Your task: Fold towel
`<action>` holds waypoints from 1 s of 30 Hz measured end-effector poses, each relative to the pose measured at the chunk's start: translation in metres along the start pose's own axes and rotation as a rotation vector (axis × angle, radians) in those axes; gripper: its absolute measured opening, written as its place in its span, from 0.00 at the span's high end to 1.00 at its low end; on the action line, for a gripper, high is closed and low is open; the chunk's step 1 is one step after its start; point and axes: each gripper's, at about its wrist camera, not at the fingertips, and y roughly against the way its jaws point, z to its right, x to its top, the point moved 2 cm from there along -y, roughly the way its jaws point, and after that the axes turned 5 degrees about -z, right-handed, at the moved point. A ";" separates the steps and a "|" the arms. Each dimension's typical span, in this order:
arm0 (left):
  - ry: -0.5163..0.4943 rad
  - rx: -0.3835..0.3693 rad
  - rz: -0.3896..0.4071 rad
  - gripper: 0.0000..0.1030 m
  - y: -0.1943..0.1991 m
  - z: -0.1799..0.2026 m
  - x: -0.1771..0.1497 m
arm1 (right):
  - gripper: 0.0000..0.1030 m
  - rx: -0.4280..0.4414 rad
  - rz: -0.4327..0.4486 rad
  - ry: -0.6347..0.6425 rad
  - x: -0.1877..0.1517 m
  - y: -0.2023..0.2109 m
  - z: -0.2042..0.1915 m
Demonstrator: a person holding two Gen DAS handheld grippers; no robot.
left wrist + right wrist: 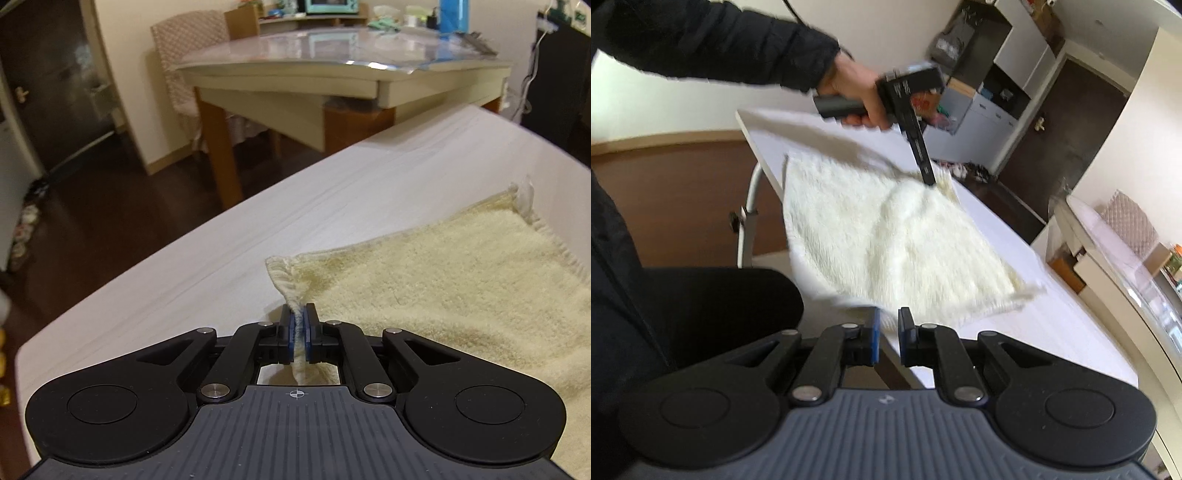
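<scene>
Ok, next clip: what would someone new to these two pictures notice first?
The fluffy cream towel spread over the white table stands out first. In the left wrist view, the left gripper is pinched on a bunched edge of it near the table's side. In the right wrist view, the right gripper has its jaws slightly apart at the near edge, gripping nothing, while a dark-sleeved hand holds the other tool on the far corner.
</scene>
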 end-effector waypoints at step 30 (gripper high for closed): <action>0.135 0.125 0.032 0.82 0.017 -0.002 -0.033 | 0.65 0.060 -0.155 -0.402 0.052 -0.194 0.229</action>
